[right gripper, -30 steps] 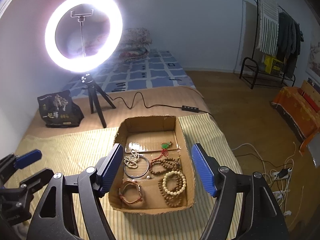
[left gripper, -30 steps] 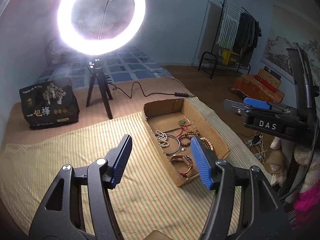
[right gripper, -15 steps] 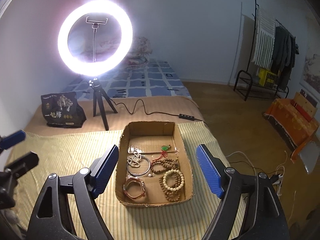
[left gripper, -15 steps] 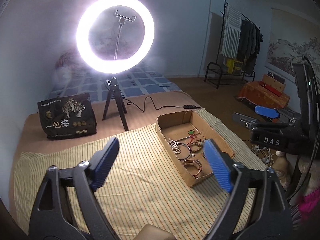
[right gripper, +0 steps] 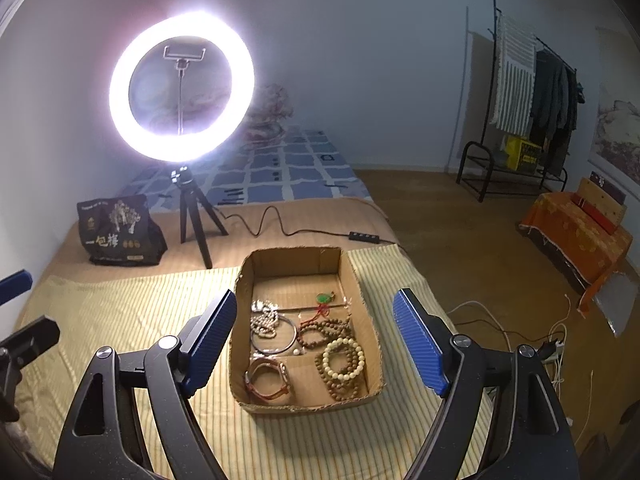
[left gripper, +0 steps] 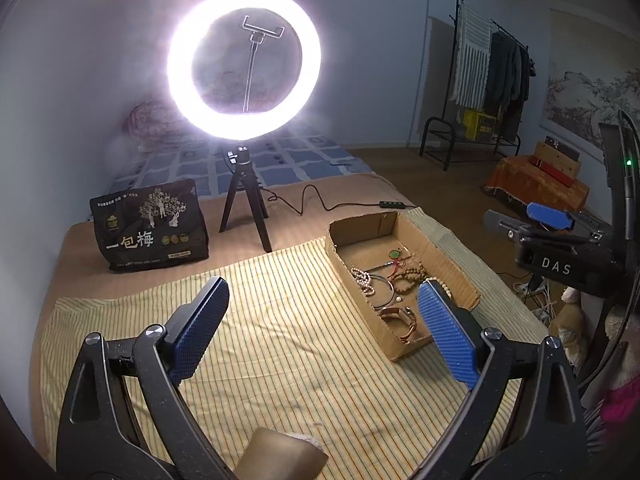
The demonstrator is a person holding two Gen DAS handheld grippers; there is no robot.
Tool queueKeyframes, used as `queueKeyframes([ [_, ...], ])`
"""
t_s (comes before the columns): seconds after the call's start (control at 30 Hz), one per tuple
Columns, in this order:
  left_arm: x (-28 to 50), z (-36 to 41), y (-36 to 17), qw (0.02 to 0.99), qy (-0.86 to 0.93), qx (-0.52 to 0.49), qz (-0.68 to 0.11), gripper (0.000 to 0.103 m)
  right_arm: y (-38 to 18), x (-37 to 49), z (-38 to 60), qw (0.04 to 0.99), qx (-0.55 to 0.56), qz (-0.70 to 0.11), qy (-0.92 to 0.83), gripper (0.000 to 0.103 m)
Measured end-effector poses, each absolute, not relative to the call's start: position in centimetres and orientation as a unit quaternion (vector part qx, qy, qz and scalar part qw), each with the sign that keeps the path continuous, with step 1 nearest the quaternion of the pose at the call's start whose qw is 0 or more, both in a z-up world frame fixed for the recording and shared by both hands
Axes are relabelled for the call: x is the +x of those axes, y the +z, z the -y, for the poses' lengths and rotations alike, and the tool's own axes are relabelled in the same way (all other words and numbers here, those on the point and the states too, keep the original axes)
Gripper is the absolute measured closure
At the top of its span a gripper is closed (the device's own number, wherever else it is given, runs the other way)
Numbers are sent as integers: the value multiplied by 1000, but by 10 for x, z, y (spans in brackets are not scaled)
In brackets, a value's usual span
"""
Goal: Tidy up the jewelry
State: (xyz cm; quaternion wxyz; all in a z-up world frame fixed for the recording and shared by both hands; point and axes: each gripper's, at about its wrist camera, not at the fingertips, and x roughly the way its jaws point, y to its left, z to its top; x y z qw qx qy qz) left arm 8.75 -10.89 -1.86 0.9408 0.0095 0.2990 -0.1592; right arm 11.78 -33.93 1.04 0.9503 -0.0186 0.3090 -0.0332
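Note:
A shallow cardboard box (right gripper: pixel 362 300) (left gripper: pixel 460 276) lies on a yellow striped cloth (left gripper: pixel 280 344). It holds a pearl string (right gripper: pixel 264 320), a thin metal bangle (right gripper: pixel 290 338), a green pendant on red cord (right gripper: pixel 326 298), dark wooden bead bracelets (right gripper: pixel 324 330), a cream bead bracelet (right gripper: pixel 344 358) and a rose-gold watch (right gripper: pixel 266 378). My right gripper (right gripper: pixel 316 344) is open and empty, raised above the box's near end. My left gripper (left gripper: pixel 324 330) is open and empty, above the cloth left of the box. The right gripper also shows in the left wrist view (left gripper: pixel 548 216).
A lit ring light (right gripper: pixel 182 88) on a small black tripod (right gripper: pixel 196 216) stands behind the box, its cable (right gripper: pixel 280 226) trailing right. A black snack bag (right gripper: pixel 120 230) sits at the back left. The bed edge drops to a wooden floor with cables (right gripper: pixel 556 344) at right.
Both grippers have pulled back and up from the box, so the box looks smaller and the ring light sits lower in view. Both stay open and empty.

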Motion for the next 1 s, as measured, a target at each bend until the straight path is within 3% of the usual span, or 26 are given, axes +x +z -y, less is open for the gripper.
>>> queueKeyframes([
  [0.13, 84, 111, -17, 943, -154, 10, -294, 0, 10, 118, 343, 952, -11, -304, -38, 22],
  [1.0, 79, 118, -19, 950, -138, 32, -277, 0, 5, 121, 355, 951, 1, -302, -64, 22],
])
